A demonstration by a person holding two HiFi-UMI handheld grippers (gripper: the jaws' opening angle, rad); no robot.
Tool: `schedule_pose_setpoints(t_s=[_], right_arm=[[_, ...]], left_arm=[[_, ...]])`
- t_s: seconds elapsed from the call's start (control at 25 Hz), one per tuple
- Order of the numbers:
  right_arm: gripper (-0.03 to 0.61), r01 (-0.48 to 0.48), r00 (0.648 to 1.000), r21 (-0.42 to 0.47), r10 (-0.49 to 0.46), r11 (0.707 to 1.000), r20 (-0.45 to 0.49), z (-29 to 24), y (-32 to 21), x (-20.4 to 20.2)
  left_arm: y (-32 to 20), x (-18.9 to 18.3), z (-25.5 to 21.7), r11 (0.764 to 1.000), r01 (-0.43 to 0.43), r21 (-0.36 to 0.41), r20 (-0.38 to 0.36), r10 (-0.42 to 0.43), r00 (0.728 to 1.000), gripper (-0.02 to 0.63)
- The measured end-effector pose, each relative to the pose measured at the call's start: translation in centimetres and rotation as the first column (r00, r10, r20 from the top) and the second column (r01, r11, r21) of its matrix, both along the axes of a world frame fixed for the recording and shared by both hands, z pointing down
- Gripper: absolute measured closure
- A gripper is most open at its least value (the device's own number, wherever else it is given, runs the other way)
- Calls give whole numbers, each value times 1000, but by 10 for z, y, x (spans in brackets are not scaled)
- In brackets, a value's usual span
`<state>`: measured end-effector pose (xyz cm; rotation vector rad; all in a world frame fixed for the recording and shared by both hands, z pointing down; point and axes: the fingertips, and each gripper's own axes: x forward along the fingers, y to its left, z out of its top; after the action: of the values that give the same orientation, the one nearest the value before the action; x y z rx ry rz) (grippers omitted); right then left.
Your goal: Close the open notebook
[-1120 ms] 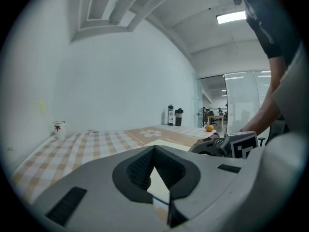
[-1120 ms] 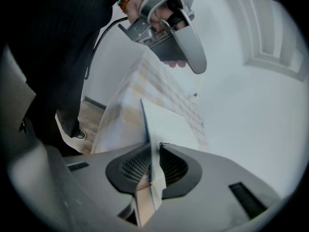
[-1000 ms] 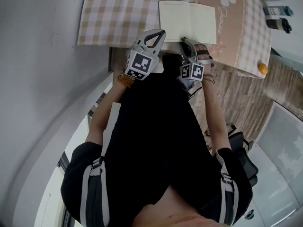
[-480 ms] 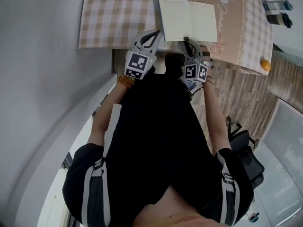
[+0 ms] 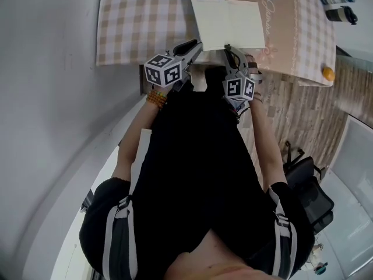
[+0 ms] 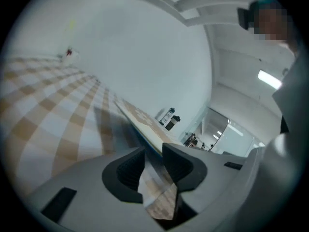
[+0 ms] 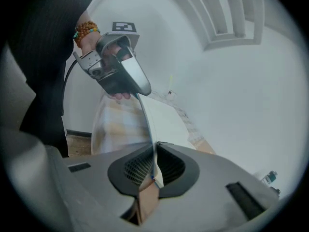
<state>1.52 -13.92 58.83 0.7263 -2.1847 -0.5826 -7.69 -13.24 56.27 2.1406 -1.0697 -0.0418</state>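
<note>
A: Where's the open cream-paged notebook (image 5: 230, 25)?
B: On the beige checked-cloth counter (image 5: 145, 22) by the white wall (image 5: 46, 98). The right gripper (image 7: 155, 151) fingers (image 7: 171, 166) are closing on its near edge. The left gripper (image 6: 153, 153) fingers (image 6: 181, 166) are opening, empty, beside it.

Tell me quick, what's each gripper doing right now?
Left gripper: jaws opening, pads clear of the open cream-paged paper notebook.
Right gripper: jaws closing, pinching that notebook's near edge.
</note>
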Motion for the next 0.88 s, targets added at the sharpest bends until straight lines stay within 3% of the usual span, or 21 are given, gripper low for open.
schedule_pose_setpoints(t_s=[0.08,0.2,0.44,0.52,0.64,0.88], right_arm=[[548,-2,1000,-1,2,1000,-1,0,6,2],[548,1,1000,3,-1,1000,-2,-1,5,2],[548,23,999,12,-23,1000,-27,3,9,1],[548,22,999,20,-21,1000,-32,3,8,1],[537,28,999,7,-27,1000,-29,4,9,-1],[424,160,985,12,-159,987,-61,-9,19,-31]], left_arm=[[6,-4,7,996,3,-93,-136,-16,991,416],[4,-4,7,989,-7,-145,-230,-27,973,413],[6,30,5,982,-115,-151,-206,83,975,413],[2,34,1,982,-115,-147,-206,83,975,517],[-1,32,-1,978,-110,-178,-221,69,973,564],[-2,32,0,976,-95,-194,-234,48,971,572]])
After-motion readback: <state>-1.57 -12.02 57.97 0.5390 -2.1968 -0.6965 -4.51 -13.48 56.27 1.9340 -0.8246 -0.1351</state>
